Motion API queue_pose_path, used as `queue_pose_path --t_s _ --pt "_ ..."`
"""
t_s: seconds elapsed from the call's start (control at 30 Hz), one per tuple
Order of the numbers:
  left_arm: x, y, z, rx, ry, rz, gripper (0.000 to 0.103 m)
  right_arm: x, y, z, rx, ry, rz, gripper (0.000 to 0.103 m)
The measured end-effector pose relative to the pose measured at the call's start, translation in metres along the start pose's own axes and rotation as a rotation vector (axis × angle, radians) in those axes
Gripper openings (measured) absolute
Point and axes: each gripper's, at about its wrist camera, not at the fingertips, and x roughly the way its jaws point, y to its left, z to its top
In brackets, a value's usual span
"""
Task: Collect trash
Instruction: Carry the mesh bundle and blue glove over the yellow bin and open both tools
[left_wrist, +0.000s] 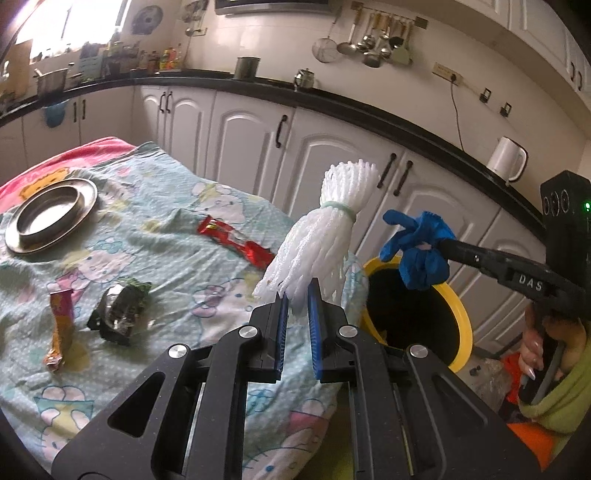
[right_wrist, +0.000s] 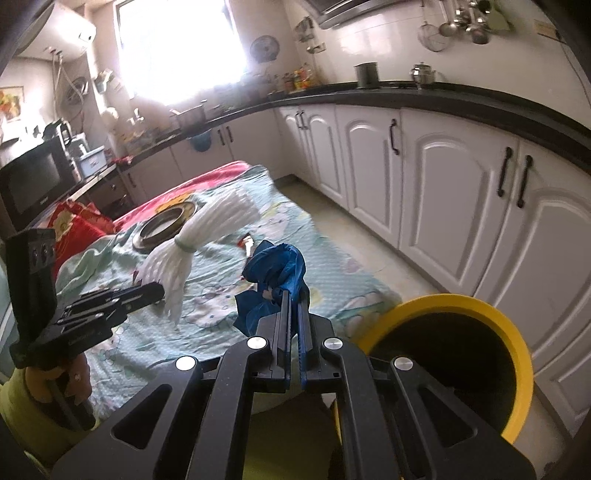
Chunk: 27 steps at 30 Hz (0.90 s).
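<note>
My left gripper (left_wrist: 298, 295) is shut on a white foam net bundle (left_wrist: 325, 236) tied with a green band, held up over the table's right edge; it also shows in the right wrist view (right_wrist: 184, 243). My right gripper (right_wrist: 293, 299) is shut on a crumpled blue glove (right_wrist: 275, 273), held above the rim of the yellow-rimmed black bin (left_wrist: 461, 314); the glove also shows in the left wrist view (left_wrist: 419, 251). On the cloth lie a red wrapper (left_wrist: 232, 240), a dark foil wrapper (left_wrist: 120, 314) and an orange wrapper (left_wrist: 61, 328).
The table carries a patterned light-green cloth (left_wrist: 166, 266) with a steel plate (left_wrist: 51, 214) at its far left. White cabinets (left_wrist: 251, 147) under a black counter stand behind. The bin (right_wrist: 509, 332) stands on the floor at the table's right end.
</note>
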Motion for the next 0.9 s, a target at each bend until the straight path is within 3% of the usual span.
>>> queue_pose_path --t_s 0.9 --pt "0.046 -0.098 -0.013 0.217 0.092 -0.101 0.006 -0.047 -0.081 -0.022 0.186 -0.099 -0.14 0.003"
